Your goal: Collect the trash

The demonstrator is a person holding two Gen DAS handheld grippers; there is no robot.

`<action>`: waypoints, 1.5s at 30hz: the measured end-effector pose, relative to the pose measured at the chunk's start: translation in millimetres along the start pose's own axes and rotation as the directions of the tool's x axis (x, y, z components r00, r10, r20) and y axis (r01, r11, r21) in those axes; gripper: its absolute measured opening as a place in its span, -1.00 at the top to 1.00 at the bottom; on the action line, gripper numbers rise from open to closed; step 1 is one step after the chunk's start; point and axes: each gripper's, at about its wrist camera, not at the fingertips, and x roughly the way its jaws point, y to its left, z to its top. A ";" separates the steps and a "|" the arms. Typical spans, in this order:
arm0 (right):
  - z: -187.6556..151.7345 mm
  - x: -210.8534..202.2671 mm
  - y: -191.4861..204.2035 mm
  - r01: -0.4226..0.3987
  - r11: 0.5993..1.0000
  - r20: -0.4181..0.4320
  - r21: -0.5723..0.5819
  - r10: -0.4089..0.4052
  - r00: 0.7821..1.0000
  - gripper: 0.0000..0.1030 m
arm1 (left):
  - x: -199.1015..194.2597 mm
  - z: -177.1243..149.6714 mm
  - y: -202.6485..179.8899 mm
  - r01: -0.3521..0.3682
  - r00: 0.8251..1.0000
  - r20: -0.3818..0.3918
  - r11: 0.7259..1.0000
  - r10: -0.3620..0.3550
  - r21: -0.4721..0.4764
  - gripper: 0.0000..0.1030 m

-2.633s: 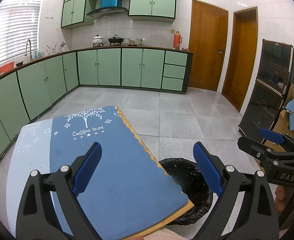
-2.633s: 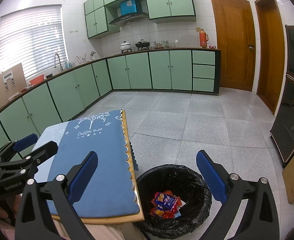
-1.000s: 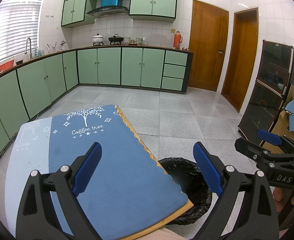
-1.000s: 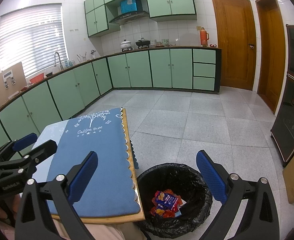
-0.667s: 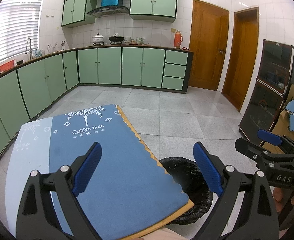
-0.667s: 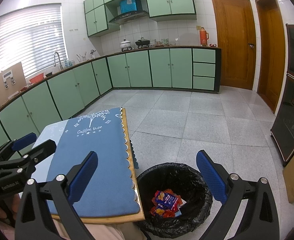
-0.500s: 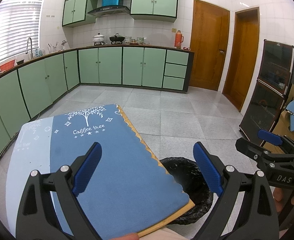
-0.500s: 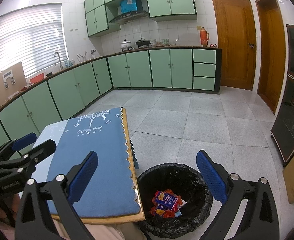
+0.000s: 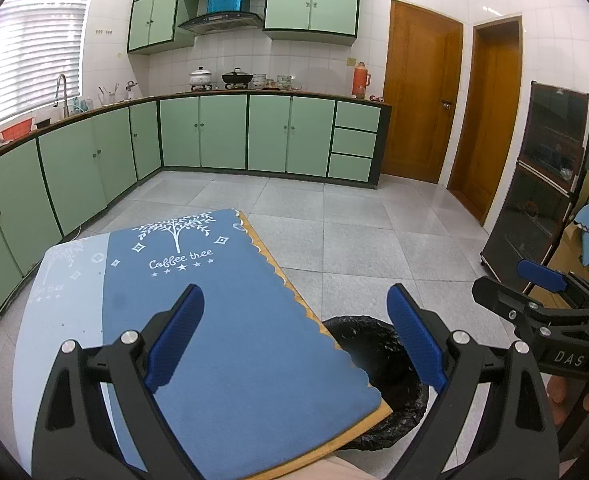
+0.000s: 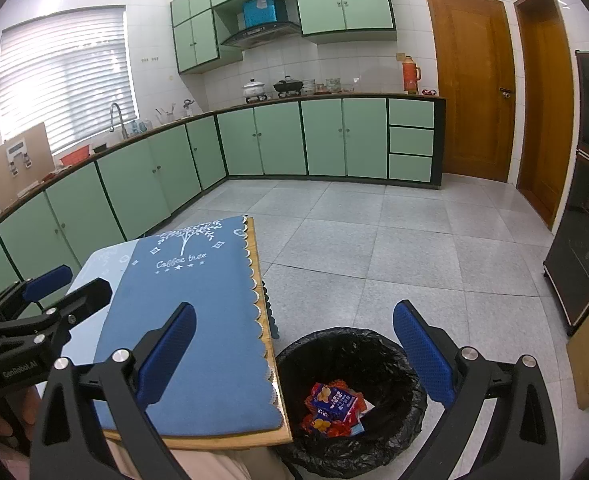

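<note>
In this green-cupboard kitchen the blue-clothed worktop (image 10: 198, 320) lies bare under your spread, empty left gripper (image 9: 290, 334) and right gripper (image 10: 294, 350), the light, crinkly snack wrappers (image 10: 334, 406) already in the bin (image 10: 406, 364) below your right fingers, best pinched by an edge.

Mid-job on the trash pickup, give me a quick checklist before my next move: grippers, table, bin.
1. Left gripper open with nothing between its fingers: ok.
2. Right gripper open with nothing between its fingers: ok.
3. Trash left on the blue tablecloth: none visible in either wrist view: ok; the near edge is hidden by the grippers: cannot tell there.
4. Snack wrappers lying inside the black-lined bin: ok.
5. Bin standing beside the table corner, mouth open and unobstructed: ok.
6. Trash on the floor: none visible; the area under the table is hidden: cannot tell.
</note>
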 end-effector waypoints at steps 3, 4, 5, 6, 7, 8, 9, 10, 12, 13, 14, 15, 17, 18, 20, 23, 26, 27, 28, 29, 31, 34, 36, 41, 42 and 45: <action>0.9 0.4 0.2 0.000 1.000 -0.001 -0.001 0.000 1.000 -0.88 | -0.3 0.4 1.0 0.000 1.000 0.001 1.000 0.000 0.000 -0.75; 0.6 0.4 0.3 0.000 1.000 -0.001 -0.001 0.000 1.000 -0.88 | -0.3 0.4 1.2 0.000 1.000 0.001 1.000 0.000 0.000 -0.75; 0.9 0.4 0.4 0.000 1.000 -0.001 -0.001 0.000 1.000 -0.88 | -0.4 0.5 1.2 0.000 1.000 0.001 1.000 0.000 -0.001 -0.75; 0.9 0.4 0.5 0.000 1.000 -0.001 -0.001 0.000 1.000 -0.88 | -0.4 0.5 1.1 0.000 1.000 0.001 1.000 0.000 -0.001 -0.75; 0.7 0.3 0.6 0.000 1.000 -0.001 -0.001 0.000 1.000 -0.88 | -0.5 0.9 1.4 0.000 1.000 0.001 1.000 0.000 -0.001 -0.75; 0.6 0.2 0.7 0.000 1.000 -0.001 -0.001 0.000 1.000 -0.88 | -0.5 0.9 1.5 -0.001 1.000 0.002 1.000 0.001 -0.001 -0.75; 1.1 0.3 0.6 0.000 1.000 0.000 -0.001 0.000 1.000 -0.88 | -0.7 0.8 1.7 -0.001 1.000 0.003 1.000 0.001 -0.002 -0.75; 1.0 0.4 0.5 0.000 1.000 -0.001 -0.002 0.000 1.000 -0.88 | -0.6 1.0 1.8 -0.001 1.000 0.002 1.000 0.001 -0.002 -0.75; 0.6 1.0 0.6 0.000 1.000 -0.002 -0.003 0.000 1.000 -0.88 | -0.3 1.0 2.3 -0.002 1.000 0.001 1.000 0.002 -0.003 -0.75; 1.1 1.0 0.7 -0.001 1.000 -0.002 -0.002 0.001 1.000 -0.88 | -0.3 1.1 2.6 -0.002 1.000 0.001 1.000 0.002 -0.004 -0.75; 1.3 1.5 1.1 -0.001 1.000 -0.002 -0.002 0.001 1.000 -0.88 | -0.6 1.2 2.6 -0.003 1.000 0.001 1.000 0.003 -0.004 -0.75; 1.4 1.5 1.2 0.000 1.000 -0.002 -0.003 0.000 1.000 -0.88 | -0.7 1.2 2.8 -0.003 1.000 0.002 1.000 0.003 -0.005 -0.75; 1.1 1.6 1.2 0.001 1.000 -0.002 -0.003 -0.001 1.000 -0.88 | -0.9 1.2 3.3 -0.004 1.000 0.003 1.000 0.004 -0.006 -0.75; 0.9 2.0 1.5 0.001 1.000 -0.002 -0.002 -0.001 1.000 -0.88 | -0.8 1.3 3.8 -0.006 1.000 0.004 1.000 0.006 -0.007 -0.75; 1.0 2.7 2.2 0.002 1.000 -0.002 -0.003 -0.002 1.000 -0.88 | -1.0 1.5 4.9 -0.010 1.000 0.004 1.000 0.010 -0.010 -0.75; 1.5 3.0 2.1 0.000 1.000 -0.003 -0.004 0.000 1.000 -0.88 | -1.7 1.4 8.3 -0.013 1.000 0.004 1.000 0.014 -0.018 -0.75; 2.1 4.3 4.6 -0.001 1.000 -0.003 -0.010 0.001 1.000 -0.88 | -3.0 1.1 10.4 -0.016 1.000 0.007 1.000 0.016 -0.022 -0.75; 1.7 4.0 4.7 -0.001 1.000 -0.003 -0.010 0.001 1.000 -0.88 | -3.4 1.1 10.9 -0.016 1.000 0.008 1.000 0.017 -0.022 -0.75; 2.0 4.3 5.1 -0.002 1.000 -0.003 -0.011 0.002 1.000 -0.88 | -3.7 1.0 11.4 -0.016 1.000 0.008 1.000 0.017 -0.022 -0.75; 1.8 4.3 5.4 -0.001 1.000 -0.003 -0.012 0.001 1.000 -0.88 | -3.7 1.1 11.4 -0.017 1.000 0.009 1.000 0.017 -0.023 -0.75; 1.7 4.3 5.4 0.002 1.000 -0.003 -0.014 -0.002 1.000 -0.88 | -3.9 1.0 11.9 -0.018 1.000 0.008 1.000 0.018 -0.023 -0.75; 2.5 4.5 5.6 0.002 1.000 -0.003 -0.014 -0.002 1.000 -0.88 | -4.6 0.6 12.9 -0.020 1.000 0.009 0.999 0.020 -0.026 -0.75; 2.7 4.5 5.6 0.001 1.000 -0.004 -0.015 -0.001 1.000 -0.88 | -6.2 0.4 13.6 -0.021 1.000 0.011 0.999 0.021 -0.028 -0.75; 3.1 4.5 6.2 0.001 1.000 -0.004 -0.017 -0.001 1.000 -0.88 | -7.4 0.7 13.4 -0.018 1.000 0.011 0.999 0.018 -0.027 -0.75; 3.0 4.5 6.3 0.001 1.000 -0.004 -0.017 -0.001 1.000 -0.88 | -7.9 0.7 13.2 -0.018 1.000 0.012 1.000 0.018 -0.026 -0.75; 3.5 4.6 6.6 0.001 1.000 -0.004 -0.017 -0.001 1.000 -0.88 | -8.5 1.2 12.5 -0.021 1.000 0.017 0.999 0.021 -0.024 -0.75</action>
